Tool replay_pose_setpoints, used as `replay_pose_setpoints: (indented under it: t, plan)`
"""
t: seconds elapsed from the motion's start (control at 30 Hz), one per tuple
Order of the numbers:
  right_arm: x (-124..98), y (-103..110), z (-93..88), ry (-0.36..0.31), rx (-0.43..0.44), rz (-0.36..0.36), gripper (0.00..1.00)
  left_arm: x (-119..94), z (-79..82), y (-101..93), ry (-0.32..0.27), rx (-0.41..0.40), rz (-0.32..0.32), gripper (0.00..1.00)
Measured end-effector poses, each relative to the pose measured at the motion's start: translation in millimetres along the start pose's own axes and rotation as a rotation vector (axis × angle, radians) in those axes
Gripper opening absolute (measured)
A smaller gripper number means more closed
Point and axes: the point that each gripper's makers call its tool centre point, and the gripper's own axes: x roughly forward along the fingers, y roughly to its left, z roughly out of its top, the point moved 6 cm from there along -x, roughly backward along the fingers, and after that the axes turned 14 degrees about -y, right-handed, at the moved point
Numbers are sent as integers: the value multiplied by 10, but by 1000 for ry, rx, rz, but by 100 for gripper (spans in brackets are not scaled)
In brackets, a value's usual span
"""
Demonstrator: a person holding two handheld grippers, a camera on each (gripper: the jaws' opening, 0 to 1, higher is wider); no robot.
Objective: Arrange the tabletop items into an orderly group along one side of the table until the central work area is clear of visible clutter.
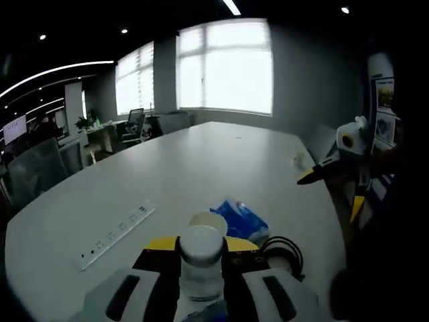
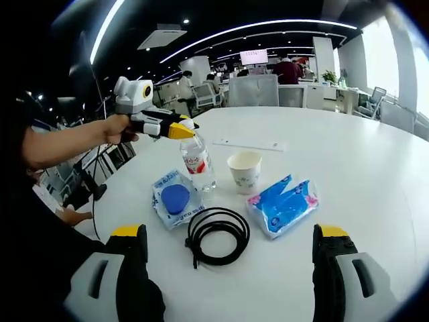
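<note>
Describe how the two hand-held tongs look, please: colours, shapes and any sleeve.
Right tongs: grey bodies with black slots, black fingers capped yellow. Left tongs: a white body on top and black fingers with yellow tips. The person wears a dark short sleeve.

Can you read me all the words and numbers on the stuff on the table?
None can be read.
Water bottle: red label, print too blurred.
Paper cup: faint pattern, no clear words.
Blue tissue pack: print too small.
Packet with blue disc: no readable text.
Wall posters: too blurred.
</note>
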Motion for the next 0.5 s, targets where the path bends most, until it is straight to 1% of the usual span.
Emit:
replay_pose_setpoints:
  t: [0.03,0.07,0.23,0.37,0.43,0.5]
  plan:
    - [2,2,2,0,0,1,100,-10,0,18,1,0,4,20]
    - [13,9,7,1,0,5,100,-56,2,98,3,-1,16,20]
    - [54,13,9,8,-5,11,100,-194,-12,323,18,4,53,20]
    - [77,23,20,10,-10,16,100,-287,-45,463,39,7,81,20]
    - [84,26,26,7,-8,17,100,-305,-53,473,47,9,90,20]
    - [96,21,25,7,-6,16,100,-354,-104,549,62,-1,110,20]
